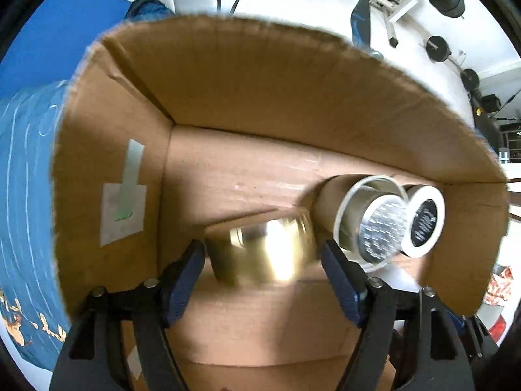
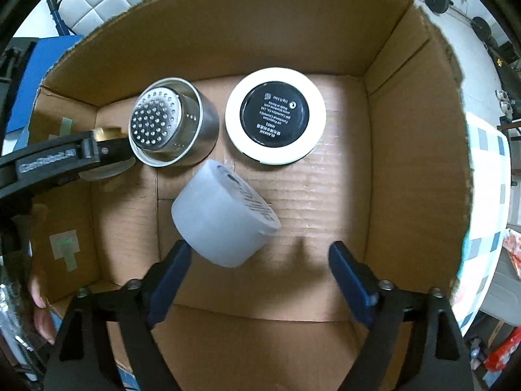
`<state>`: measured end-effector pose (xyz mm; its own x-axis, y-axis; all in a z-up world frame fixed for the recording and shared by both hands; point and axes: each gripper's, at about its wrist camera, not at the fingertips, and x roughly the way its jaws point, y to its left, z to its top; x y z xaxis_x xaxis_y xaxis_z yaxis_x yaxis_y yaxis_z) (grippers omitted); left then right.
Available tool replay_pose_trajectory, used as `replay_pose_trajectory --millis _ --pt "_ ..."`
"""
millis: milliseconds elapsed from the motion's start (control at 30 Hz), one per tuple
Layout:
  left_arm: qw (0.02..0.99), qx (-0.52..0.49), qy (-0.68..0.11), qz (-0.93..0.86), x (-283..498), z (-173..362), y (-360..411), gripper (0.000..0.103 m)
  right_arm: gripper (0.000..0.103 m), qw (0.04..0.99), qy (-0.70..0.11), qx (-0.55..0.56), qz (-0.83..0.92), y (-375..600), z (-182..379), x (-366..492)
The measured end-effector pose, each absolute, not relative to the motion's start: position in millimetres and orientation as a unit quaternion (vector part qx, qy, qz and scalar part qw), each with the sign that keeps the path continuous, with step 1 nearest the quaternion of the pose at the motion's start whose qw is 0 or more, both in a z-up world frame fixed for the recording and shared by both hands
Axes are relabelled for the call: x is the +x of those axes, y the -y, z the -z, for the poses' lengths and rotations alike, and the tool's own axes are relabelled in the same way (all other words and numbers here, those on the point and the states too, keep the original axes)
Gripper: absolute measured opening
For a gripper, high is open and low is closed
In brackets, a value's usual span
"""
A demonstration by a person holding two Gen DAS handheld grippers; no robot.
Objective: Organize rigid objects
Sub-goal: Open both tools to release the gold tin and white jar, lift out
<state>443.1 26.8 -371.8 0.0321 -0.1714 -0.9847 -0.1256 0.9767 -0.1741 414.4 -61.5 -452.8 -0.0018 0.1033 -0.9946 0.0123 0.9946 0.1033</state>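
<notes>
Inside the cardboard box [image 2: 407, 150] lie several small containers. The white round compact [image 2: 275, 116] rests flat on the box floor near the far wall; its black base faces up and carries small white print, seen upside down, in which "BLANKME" and "Made in Korea" can be read, the rest being too small. Just beside it on the left stands a metal strainer cup [image 2: 172, 127], shiny steel with many round holes in its bottom; whether the two touch I cannot tell. In front of both, a frosted white jar [image 2: 224, 218] is tilted on its side, with dark writing on its flat end that is too blurred to read. The right gripper [image 2: 260, 257] has its blue-padded fingers spread wide; the left pad is just at the jar's lower edge and the other is well apart from it. The left gripper [image 1: 263, 254] is closed on a shiny gold jar [image 1: 260, 247] between its pads, low over the box floor near the left wall. On its arm, in the right wrist view, pale lettering shows but is not clear enough to read. A piece of green tape [image 1: 130, 176] on a white label is stuck on the left wall of the box.
</notes>
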Motion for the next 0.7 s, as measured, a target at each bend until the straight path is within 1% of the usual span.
replay_pose_trajectory --millis 133,200,233,467,667,700 --pt "0.724 -0.093 -0.683 0.020 431 348 -22 0.095 0.093 0.713 -0.700 0.034 -0.027 52 437 408" --pt "0.737 -0.082 -0.671 0.015 421 335 -18 0.099 0.101 0.718 -0.695 0.032 -0.024 50 433 404" --pt "0.743 -0.077 -0.664 0.016 414 328 -18 0.100 0.103 0.721 -0.692 0.033 -0.022 49 430 402" --pt "0.781 -0.073 -0.620 0.022 371 288 -19 0.101 0.103 0.743 -0.669 0.019 -0.006 43 404 365" --pt "0.811 -0.059 -0.582 0.017 327 253 -15 0.101 0.103 0.769 -0.640 0.008 -0.010 53 363 330" --pt "0.815 -0.062 -0.576 0.014 319 247 -15 0.101 0.103 0.772 -0.635 0.009 -0.009 66 352 331"
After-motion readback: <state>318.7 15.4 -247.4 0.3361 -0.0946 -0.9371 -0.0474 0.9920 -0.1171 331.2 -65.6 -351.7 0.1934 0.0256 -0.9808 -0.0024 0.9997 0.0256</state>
